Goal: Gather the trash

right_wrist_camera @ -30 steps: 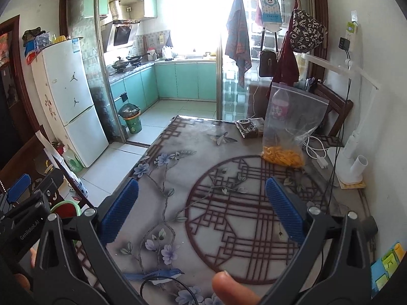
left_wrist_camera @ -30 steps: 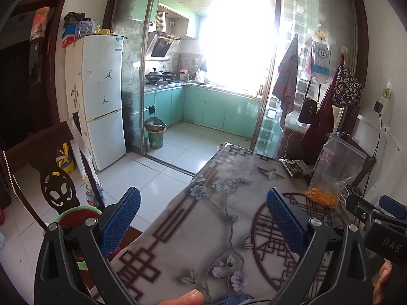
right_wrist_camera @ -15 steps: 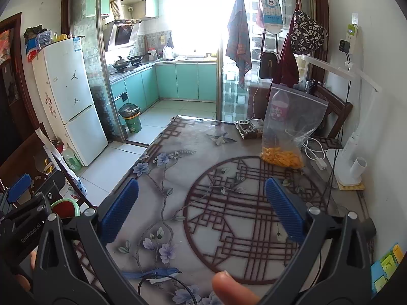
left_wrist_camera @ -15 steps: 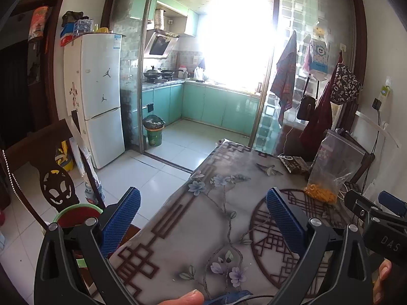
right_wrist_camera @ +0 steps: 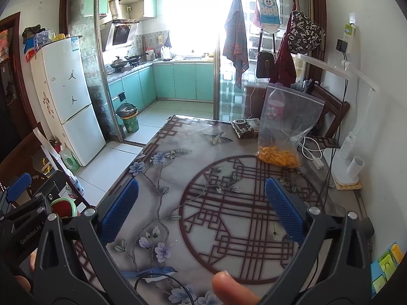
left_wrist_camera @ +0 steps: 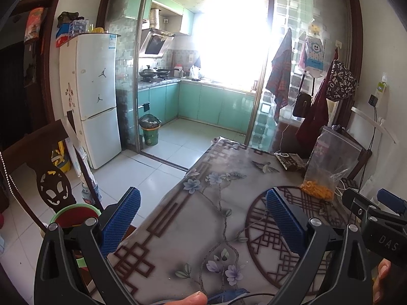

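You are holding both tools above the near end of the bench [right_wrist_camera: 178, 167], and neither is carrying anything: the left hand-held gripper [left_wrist_camera: 201, 216] and the right hand-held gripper [right_wrist_camera: 201, 206] are each standing with their blue pads spread wide and only patterned cloth showing between them. The likeliest trash is lying at the far right of the bench: a clear zip bag [right_wrist_camera: 285, 127] standing upright with orange scraps pooled in its bottom, in the centre right of the right wrist view, and a dark wrapper [right_wrist_camera: 244, 127] lying flat just beside it to the left, touching or nearly touching its base. In the left wrist view the same zip bag [left_wrist_camera: 328, 162] is sitting at the right side of the frame and the wrapper [left_wrist_camera: 290, 161] left of it. Both items are lying ahead of and to the right of your tools, well apart from either. The right hand-held gripper is judged the nearer, since the bag sits almost straight ahead of its right pad. The bag's long axis is running vertically, so a pinch on its upper film looks more workable than one at the loose base. A white cable [right_wrist_camera: 313, 152] is trailing just right of the bag and could be snagged. A lined green bin [right_wrist_camera: 129, 120] is standing on the kitchen floor at centre left; whether it is the destination cannot be told.
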Demonstrator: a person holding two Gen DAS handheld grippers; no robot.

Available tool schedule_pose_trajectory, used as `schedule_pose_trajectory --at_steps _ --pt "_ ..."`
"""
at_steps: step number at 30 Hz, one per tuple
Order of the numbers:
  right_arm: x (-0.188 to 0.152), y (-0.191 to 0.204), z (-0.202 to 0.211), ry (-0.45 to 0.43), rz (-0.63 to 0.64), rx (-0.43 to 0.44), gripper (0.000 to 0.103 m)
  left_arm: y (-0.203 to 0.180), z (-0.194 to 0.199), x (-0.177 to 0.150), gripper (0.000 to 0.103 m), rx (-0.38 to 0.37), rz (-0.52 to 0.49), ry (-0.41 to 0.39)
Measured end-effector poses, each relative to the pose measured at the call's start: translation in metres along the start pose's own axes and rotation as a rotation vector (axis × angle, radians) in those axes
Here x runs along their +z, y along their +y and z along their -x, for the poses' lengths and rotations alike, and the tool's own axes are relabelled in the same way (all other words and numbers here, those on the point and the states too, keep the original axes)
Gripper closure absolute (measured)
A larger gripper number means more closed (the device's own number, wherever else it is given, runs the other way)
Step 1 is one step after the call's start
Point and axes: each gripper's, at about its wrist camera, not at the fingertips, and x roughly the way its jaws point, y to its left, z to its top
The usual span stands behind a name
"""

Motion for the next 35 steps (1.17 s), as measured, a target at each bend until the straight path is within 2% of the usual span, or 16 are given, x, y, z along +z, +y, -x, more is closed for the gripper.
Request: schedule_pose_trajectory --at_steps 18,27,31,35 --pt "0.0 0.0 -0.001 0.002 0.005 0.0 0.005 -0.002 -0.006 -0.001 0.008 -0.007 -0.009 0.014" --pt "-0.005 -0.009 -0.019 0.034 0.003 -0.006 0.005 -0.016 -0.022 -0.007 0.008 -0.037 -0.052 0.047" --pt "-0.028 -0.027 -0.05 0.101 -0.019 -0.039 0.005 -0.025 -0.05 -0.023 0.008 -0.031 -0.093 0.131" --pt "-0.091 -0.079 -0.106 0.18 -0.089 -0.083 0.005 -0.025 -0.091 -0.052 0.008 -0.017 -0.137 0.231"
